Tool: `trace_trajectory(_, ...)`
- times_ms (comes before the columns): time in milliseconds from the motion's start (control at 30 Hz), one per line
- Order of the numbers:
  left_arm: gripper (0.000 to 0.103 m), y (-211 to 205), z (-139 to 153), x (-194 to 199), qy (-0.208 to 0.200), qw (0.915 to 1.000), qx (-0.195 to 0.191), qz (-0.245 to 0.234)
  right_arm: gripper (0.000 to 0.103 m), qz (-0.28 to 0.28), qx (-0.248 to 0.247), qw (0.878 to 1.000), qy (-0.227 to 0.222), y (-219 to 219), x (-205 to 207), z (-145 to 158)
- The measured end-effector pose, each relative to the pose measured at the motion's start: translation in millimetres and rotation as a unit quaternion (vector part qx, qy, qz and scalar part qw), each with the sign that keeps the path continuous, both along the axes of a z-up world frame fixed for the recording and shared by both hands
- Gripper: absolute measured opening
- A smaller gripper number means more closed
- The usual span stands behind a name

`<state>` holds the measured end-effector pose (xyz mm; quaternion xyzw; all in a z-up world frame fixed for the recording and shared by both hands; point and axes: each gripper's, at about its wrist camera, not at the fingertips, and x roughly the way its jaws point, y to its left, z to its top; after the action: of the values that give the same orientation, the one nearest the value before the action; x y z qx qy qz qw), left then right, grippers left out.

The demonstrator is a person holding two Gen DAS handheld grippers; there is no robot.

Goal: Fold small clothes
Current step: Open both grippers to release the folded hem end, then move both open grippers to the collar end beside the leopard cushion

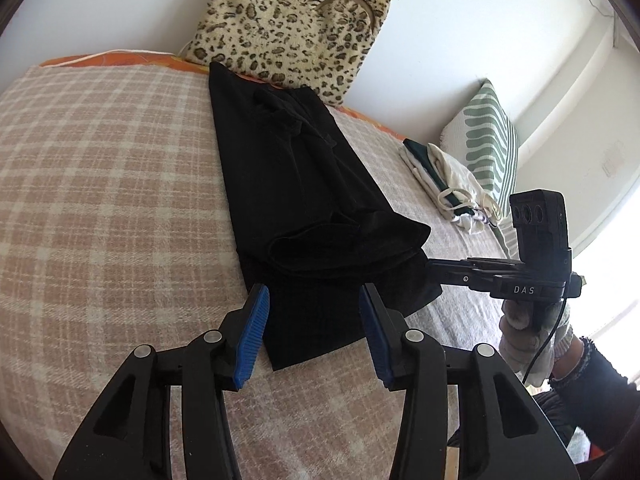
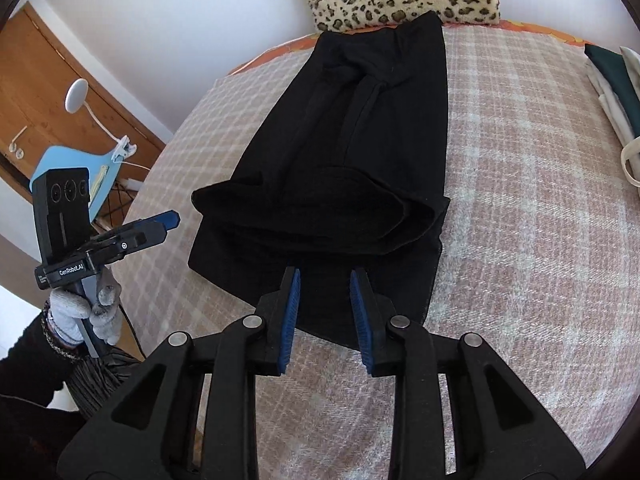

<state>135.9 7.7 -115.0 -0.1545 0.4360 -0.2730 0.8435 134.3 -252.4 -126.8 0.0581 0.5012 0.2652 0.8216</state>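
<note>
Lying lengthwise on the checked blanket [image 2: 520,200], a black garment [image 2: 360,140] is seen with its near end folded back.

The left gripper [image 1: 314,300] is held low over the near hem with its jaws spread, nothing between them; the right gripper [image 2: 324,284] is held likewise, jaws parted and gripping nothing. Each tool is gripped by a gloved hand [image 2: 86,312]. The garment's near edge lies just beyond both sets of fingertips. A leopard-print cushion [image 1: 292,28] is propped at the far end, and folded clothes [image 1: 444,180] are stacked beside a striped pillow [image 1: 490,140].
</note>
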Motion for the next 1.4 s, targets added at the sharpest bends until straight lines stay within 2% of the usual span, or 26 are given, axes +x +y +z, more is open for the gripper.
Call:
trace_trajectory(100,0.044,-6.1,-8.8,4.2,0.010,0.9998,0.017,-0.001,0.028,0.010,-0.022,1.000,0.004,11.7,4.0,-9.8)
trace_trajectory(267,0.044,-7.1,-15.5,20.5,0.027,0.9995,0.014,0.008,0.028,0.008,-0.027,1.000,0.005,21.3,14.9,-11.6)
trace_trajectory(433,0.044,-6.6,-13.5,37.3,0.024,0.9992,0.010,0.030,0.028,-0.008,-0.032,0.999,-0.003,22.5,31.5,-9.8)
trace_trajectory(533,0.044,-5.3,-7.3,44.9,0.009,0.9990,-0.004,0.043,0.028,-0.044,-0.023,0.999,-0.014,15.1,47.4,-5.4)
trace_trajectory(667,0.044,-2.4,5.5,45.8,-0.024,0.9980,-0.001,0.058,0.028,-0.085,-0.025,0.995,-0.038,5.8,63.7,7.7)
trace_trajectory(767,0.046,-1.9,9.4,42.4,-0.035,0.9982,0.005,0.048,0.028,-0.096,0.001,0.994,-0.045,-2.2,66.8,19.1)
trace_trajectory(900,0.046,-2.1,6.2,36.7,-0.041,0.9977,0.043,0.031,0.028,-0.095,-0.003,0.994,-0.051,-8.6,62.5,27.1)
trace_trajectory(1067,0.047,6.8,-9.6,40.0,-0.008,0.9974,0.060,0.038,0.034,-0.106,-0.026,0.994,-0.030,-17.6,63.1,14.5)
trace_trajectory(1233,0.047,11.8,-22.0,48.2,0.017,0.9977,0.043,0.049,0.035,-0.106,-0.043,0.993,-0.004,-18.7,66.9,-2.0)
trace_trajectory(1400,0.046,-1.0,-30.6,59.3,0.013,0.9943,0.088,0.059,0.035,-0.103,-0.055,0.993,-0.004,-14.9,68.5,-6.3)
